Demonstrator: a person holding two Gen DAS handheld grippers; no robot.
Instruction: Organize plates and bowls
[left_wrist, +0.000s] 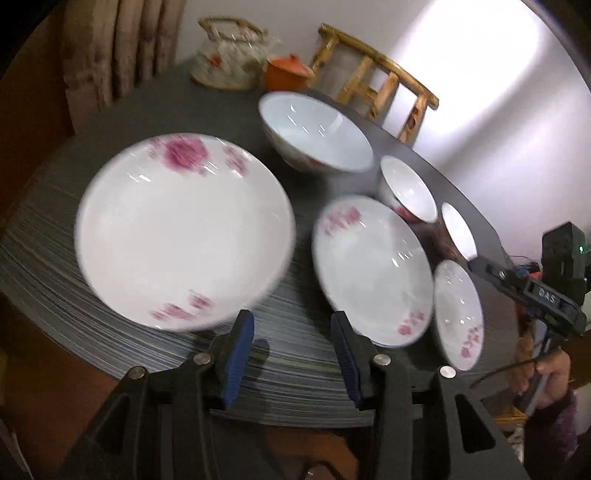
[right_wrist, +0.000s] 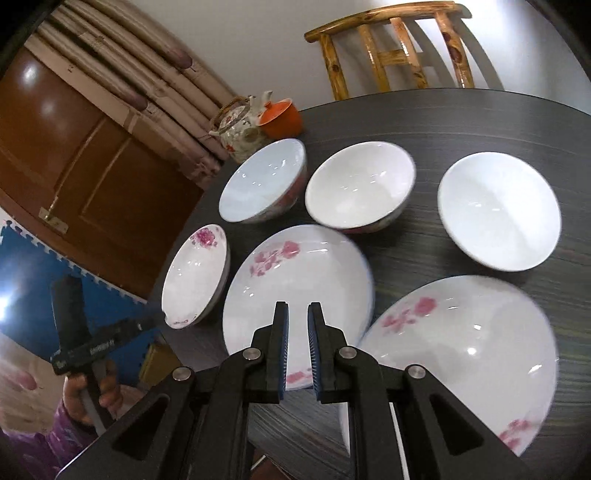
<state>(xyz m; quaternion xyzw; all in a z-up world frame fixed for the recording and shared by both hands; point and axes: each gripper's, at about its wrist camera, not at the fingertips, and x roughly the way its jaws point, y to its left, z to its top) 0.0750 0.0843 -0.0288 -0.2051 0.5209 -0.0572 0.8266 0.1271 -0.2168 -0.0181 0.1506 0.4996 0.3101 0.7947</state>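
Three white plates with pink flowers lie on the dark table (left_wrist: 306, 192): a left plate (left_wrist: 184, 232), a middle plate (left_wrist: 373, 269) and a right plate (left_wrist: 458, 314). Three white bowls stand behind them: a big one (left_wrist: 317, 133), a middle one (left_wrist: 408, 188) and a far one (left_wrist: 458, 230). My left gripper (left_wrist: 291, 325) is open and empty, at the near table edge between the left and middle plates. My right gripper (right_wrist: 297, 317) hangs over the near part of the middle plate (right_wrist: 295, 291), jaws narrowly apart, holding nothing. The right plate (right_wrist: 461, 350) and bowls (right_wrist: 498, 210) show there too.
A floral teapot (left_wrist: 229, 59) and an orange lidded cup (left_wrist: 286, 72) stand at the table's far edge. A wooden chair (left_wrist: 376, 81) is behind the table. A brown door (right_wrist: 74, 166) and blue foam mat (right_wrist: 33, 280) lie to the left.
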